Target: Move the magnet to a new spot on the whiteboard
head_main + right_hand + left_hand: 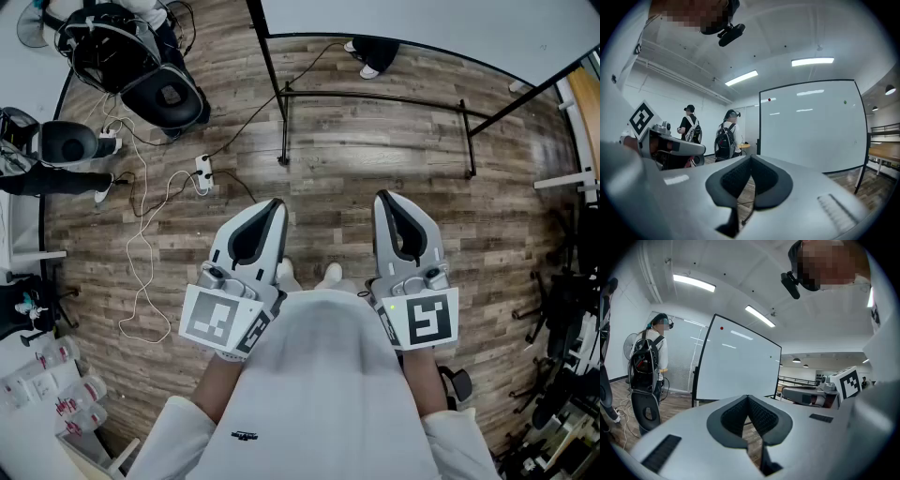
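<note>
Two grippers noted, one whiteboard, two magnets. The left gripper [272, 206] has its jaws closed together with nothing between them; the right gripper [386, 199] is likewise closed and empty. Both are held side by side, level, in front of the person's body and well apart from the whiteboard [740, 366]. The red magnet [722, 327] is a small round dot on the white face near the board's top left corner; the green magnet [844, 101], smaller to the eye, sits near the top right corner. The board stands upright in a black frame, whose black floor rail [375, 98] lies between the person and the board. Loose cables [141, 262], a power strip [203, 173] and a black chair [169, 94] occupy the wooden floor to the left. Two people with backpacks [726, 138] stand left of the board
</note>
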`<state>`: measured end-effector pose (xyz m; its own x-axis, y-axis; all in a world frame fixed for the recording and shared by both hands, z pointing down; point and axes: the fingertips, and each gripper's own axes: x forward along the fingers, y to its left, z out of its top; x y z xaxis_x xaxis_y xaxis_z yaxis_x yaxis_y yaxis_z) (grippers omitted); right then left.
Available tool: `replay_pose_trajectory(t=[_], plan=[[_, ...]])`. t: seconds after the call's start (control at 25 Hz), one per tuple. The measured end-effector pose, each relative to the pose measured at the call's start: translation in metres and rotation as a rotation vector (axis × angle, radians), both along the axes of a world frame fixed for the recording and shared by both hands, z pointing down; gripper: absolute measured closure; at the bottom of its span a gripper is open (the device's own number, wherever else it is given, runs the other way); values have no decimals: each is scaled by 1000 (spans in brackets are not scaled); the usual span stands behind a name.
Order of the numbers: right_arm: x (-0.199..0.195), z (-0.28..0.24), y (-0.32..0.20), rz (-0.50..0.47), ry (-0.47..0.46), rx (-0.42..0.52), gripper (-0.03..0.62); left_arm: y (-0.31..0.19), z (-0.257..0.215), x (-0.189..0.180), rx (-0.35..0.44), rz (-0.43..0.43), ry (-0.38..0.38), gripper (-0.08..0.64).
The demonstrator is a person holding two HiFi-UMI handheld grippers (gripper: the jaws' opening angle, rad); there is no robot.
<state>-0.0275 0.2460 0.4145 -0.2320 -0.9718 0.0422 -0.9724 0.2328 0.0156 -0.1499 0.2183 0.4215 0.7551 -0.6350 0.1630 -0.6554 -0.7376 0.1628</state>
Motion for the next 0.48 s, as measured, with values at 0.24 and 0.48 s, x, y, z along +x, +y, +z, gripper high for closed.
replay_pose_trajectory(t=[0.24,0.48], plan=[[7,-3,12,15,-30,11,595,14,0,7,-11,1,-16,554],[28,2,28,18,-36,14,594,30,2,29,-10,16,-35,554]])
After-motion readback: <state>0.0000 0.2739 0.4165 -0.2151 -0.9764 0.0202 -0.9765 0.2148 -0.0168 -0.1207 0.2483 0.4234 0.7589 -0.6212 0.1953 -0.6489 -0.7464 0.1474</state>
